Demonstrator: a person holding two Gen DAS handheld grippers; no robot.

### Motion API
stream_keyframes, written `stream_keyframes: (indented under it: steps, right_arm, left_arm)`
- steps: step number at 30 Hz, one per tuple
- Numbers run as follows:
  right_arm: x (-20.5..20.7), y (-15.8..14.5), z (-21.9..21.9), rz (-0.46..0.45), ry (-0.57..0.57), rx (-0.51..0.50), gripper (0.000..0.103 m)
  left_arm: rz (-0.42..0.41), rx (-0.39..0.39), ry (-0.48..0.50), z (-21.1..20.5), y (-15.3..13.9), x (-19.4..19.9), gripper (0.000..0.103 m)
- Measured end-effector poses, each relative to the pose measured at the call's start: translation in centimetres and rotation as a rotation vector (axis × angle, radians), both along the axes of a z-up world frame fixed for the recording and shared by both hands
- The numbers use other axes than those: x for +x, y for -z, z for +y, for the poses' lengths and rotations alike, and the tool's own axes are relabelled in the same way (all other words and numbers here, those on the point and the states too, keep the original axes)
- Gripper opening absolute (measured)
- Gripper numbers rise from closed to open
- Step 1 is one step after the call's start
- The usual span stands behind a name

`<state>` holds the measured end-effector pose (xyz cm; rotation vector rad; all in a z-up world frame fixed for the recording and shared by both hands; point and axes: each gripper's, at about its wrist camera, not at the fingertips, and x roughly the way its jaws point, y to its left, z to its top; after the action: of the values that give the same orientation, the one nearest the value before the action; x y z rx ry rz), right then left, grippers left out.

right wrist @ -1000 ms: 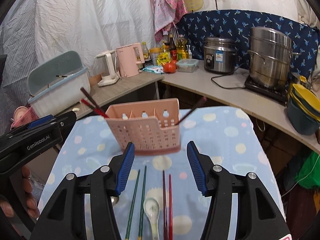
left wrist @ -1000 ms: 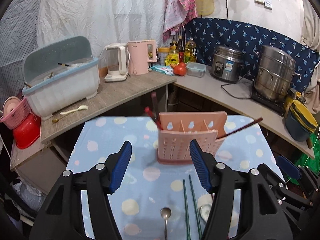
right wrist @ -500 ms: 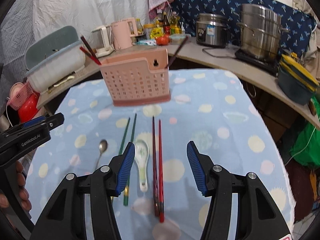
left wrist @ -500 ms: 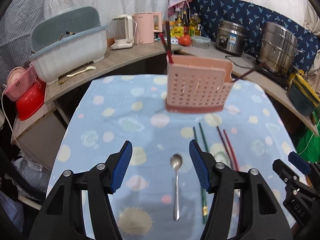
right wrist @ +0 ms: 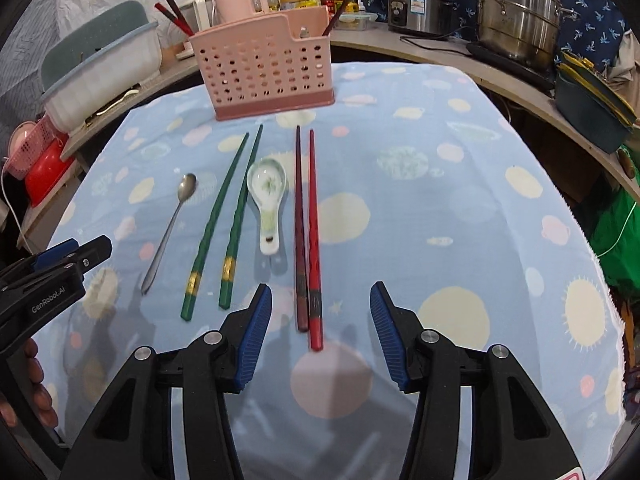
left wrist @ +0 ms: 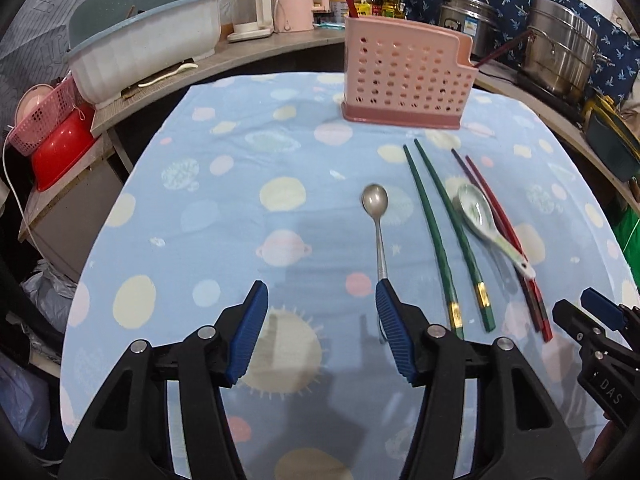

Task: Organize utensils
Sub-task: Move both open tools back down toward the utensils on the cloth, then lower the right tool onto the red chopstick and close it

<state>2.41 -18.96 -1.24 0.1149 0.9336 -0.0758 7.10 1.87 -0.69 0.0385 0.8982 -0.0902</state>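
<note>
A pink perforated utensil holder (left wrist: pixel 406 76) (right wrist: pixel 266 74) stands at the far side of the blue dotted tablecloth, with red chopsticks sticking out of it. In front of it lie a metal spoon (left wrist: pixel 378 224) (right wrist: pixel 170 228), two green chopsticks (left wrist: pixel 444 236) (right wrist: pixel 224 220), a white ceramic spoon (left wrist: pixel 486 220) (right wrist: pixel 269 200) and two red chopsticks (left wrist: pixel 506 236) (right wrist: pixel 307 232). My left gripper (left wrist: pixel 320 332) hovers low at the metal spoon's handle end, jaws closing with nothing between them. My right gripper (right wrist: pixel 318 332) is low over the near ends of the red chopsticks, jaws closing, pads not touching them.
A white and blue dish bin (left wrist: pixel 148 40) sits on the counter at left, with kettles (left wrist: pixel 292 2) behind. Steel pots (right wrist: pixel 520 8) and a rice cooker (right wrist: pixel 416 4) stand on the right counter. A red bowl and pink basket (left wrist: pixel 44 120) are at far left.
Both grippers have come down and tilted toward the table, so the utensils now lie close under the fingers. The jaws of both have narrowed a little.
</note>
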Motion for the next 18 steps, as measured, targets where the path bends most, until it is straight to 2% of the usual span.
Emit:
stream_keyframes:
  steps: [7, 11, 18]
  right_arm:
    - [0.1, 1.3, 0.1, 0.026, -0.005, 0.003, 0.027]
    - [0.1, 1.8, -0.4, 0.041, 0.003, 0.010, 0.023]
    - [0.1, 2.2, -0.2, 0.041, -0.002, 0.006, 0.023]
  left_arm:
    - [0.026, -0.004, 0.019, -0.9, 1.3, -0.4, 0.051]
    - [0.027, -0.002, 0.019, -1.0, 1.5, -0.3, 0.051]
    - [0.040, -0.012, 0.013, -0.8, 2.0, 0.0, 0.050]
